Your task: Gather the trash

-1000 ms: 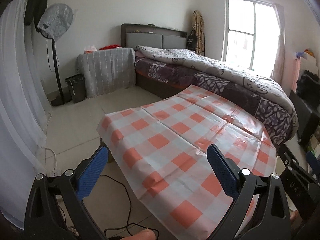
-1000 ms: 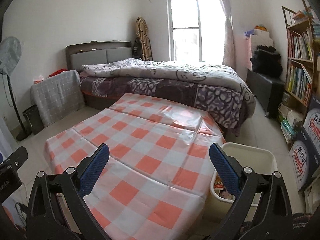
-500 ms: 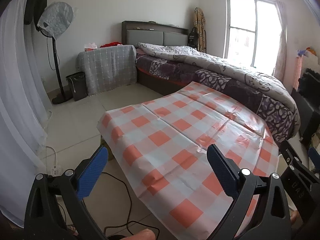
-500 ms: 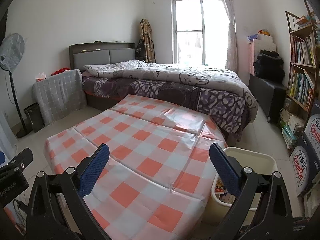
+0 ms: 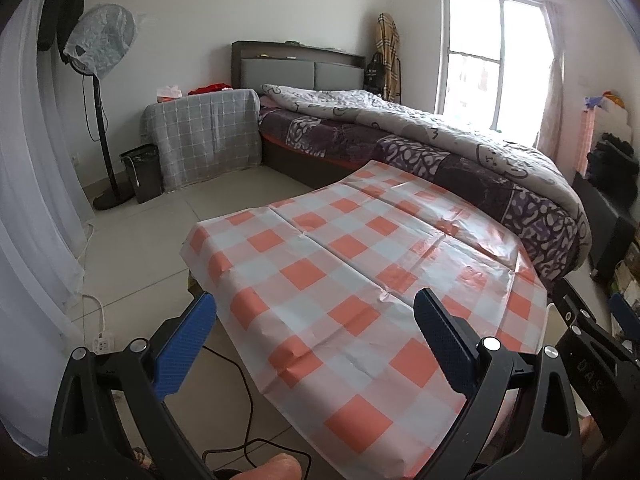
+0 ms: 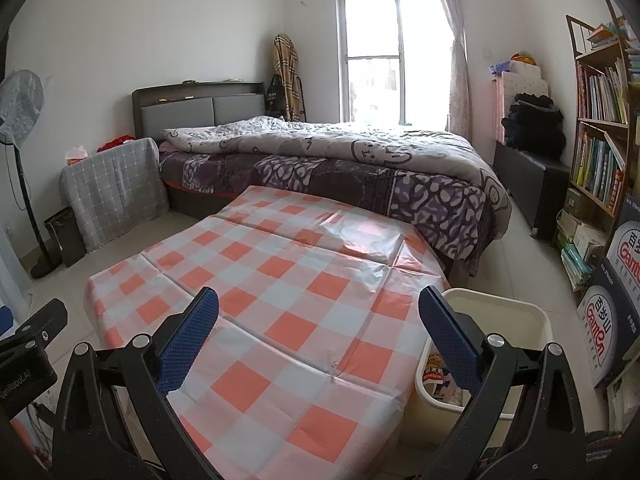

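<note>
A cream bin (image 6: 516, 320) holding wrappers stood on the floor just beside the table's right edge. The right gripper (image 6: 318, 330) and left gripper (image 5: 316, 334) hung above the orange-checked tablecloth (image 5: 352, 276), both spread wide and holding nothing. Beyond lay a bed (image 6: 340, 164), a window (image 6: 374, 52), a bookshelf (image 6: 600, 120) and a fan (image 5: 100, 44).

Both views tilt upward compared with a second ago. The tabletop in its orange-and-white checked plastic cloth (image 5: 360, 280) sits lower in each frame, more of the white wall (image 6: 180, 20) above the dark wooden headboard (image 6: 200, 108) shows, and the cream plastic bin (image 6: 532, 320) drops slightly.
</note>
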`<state>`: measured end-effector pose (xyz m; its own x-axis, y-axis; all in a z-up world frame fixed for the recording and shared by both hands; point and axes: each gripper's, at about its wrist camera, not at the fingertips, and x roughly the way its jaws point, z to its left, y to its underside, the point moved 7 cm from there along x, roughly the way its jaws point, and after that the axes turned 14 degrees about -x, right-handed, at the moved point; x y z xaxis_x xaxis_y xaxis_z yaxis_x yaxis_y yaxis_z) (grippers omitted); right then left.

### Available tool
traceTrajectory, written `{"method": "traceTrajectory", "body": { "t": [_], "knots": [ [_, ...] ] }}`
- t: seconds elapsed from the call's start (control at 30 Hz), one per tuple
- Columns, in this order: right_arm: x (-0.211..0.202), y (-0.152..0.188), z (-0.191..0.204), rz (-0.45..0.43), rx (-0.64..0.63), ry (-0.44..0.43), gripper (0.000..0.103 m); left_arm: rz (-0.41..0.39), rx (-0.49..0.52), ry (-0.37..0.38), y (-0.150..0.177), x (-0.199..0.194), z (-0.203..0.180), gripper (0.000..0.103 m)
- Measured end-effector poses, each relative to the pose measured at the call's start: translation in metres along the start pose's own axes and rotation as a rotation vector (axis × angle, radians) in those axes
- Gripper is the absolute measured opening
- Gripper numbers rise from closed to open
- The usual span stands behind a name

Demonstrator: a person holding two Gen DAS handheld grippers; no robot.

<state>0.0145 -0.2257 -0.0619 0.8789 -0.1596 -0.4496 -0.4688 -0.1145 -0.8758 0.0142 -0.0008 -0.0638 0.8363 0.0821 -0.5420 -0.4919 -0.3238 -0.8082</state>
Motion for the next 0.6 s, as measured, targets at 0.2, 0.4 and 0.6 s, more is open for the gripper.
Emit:
{"method": "traceTrajectory", "body": {
  "t": [0.2,0.4,0.6],
  "knots": [
    [0.0001,-0.0005,0.0007,0.000,0.005,0.002,0.096,0.000,0.000,0.001,0.0002,0.0001,0.0000,0.096],
    [-0.0003,-0.0002,0.0003,0.000,0.002,0.001,0.096,0.002,-0.001,0.001,-0.0001,0.0003,0.0000,0.096],
    [0.0000,0.0001,0.0000,0.003,0.007,0.002,0.096,0.003,-0.001,0.001,-0.0001,0.0010,0.0005,0.096]
  ]
}}
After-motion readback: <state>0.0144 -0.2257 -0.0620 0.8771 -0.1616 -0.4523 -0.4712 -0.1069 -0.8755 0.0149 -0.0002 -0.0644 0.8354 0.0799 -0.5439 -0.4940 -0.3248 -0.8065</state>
